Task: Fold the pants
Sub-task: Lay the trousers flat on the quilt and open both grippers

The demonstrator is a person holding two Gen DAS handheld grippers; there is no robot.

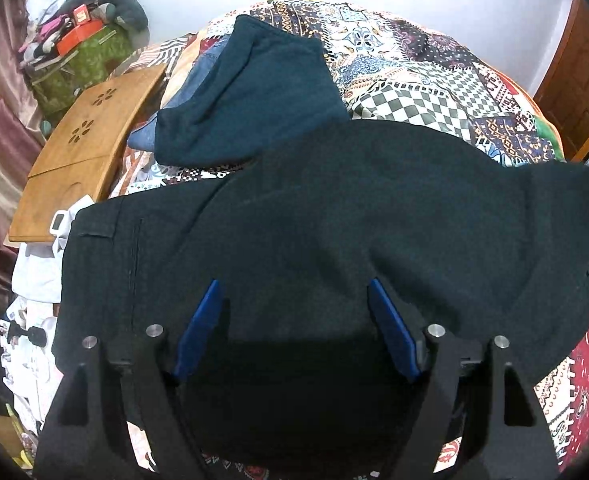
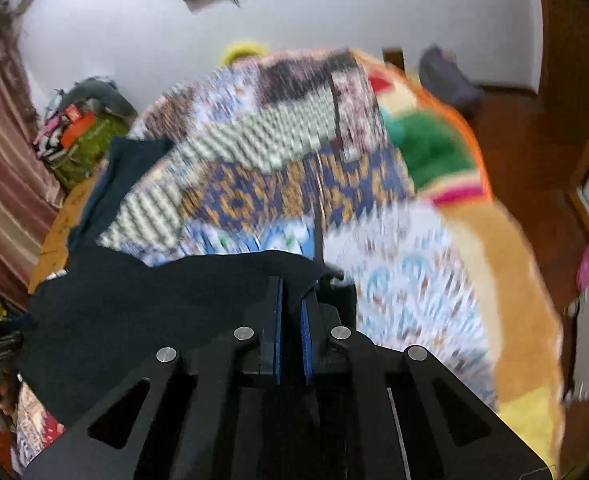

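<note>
My left gripper [image 1: 294,332] gapes wide over soft, limp black pants [image 1: 334,208]; right gripper [image 2: 290,320] pinches their hem edge.

Pants [image 1: 334,220] lying spread on the bed [image 1: 434,80], directly under and ahead of the left gripper [image 1: 294,320]. Folded stack [image 1: 250,92] sitting beyond them, ahead-left. Tray [image 1: 82,148] lying further left. Right gripper [image 2: 290,312] sitting at the pants' right edge.
</note>
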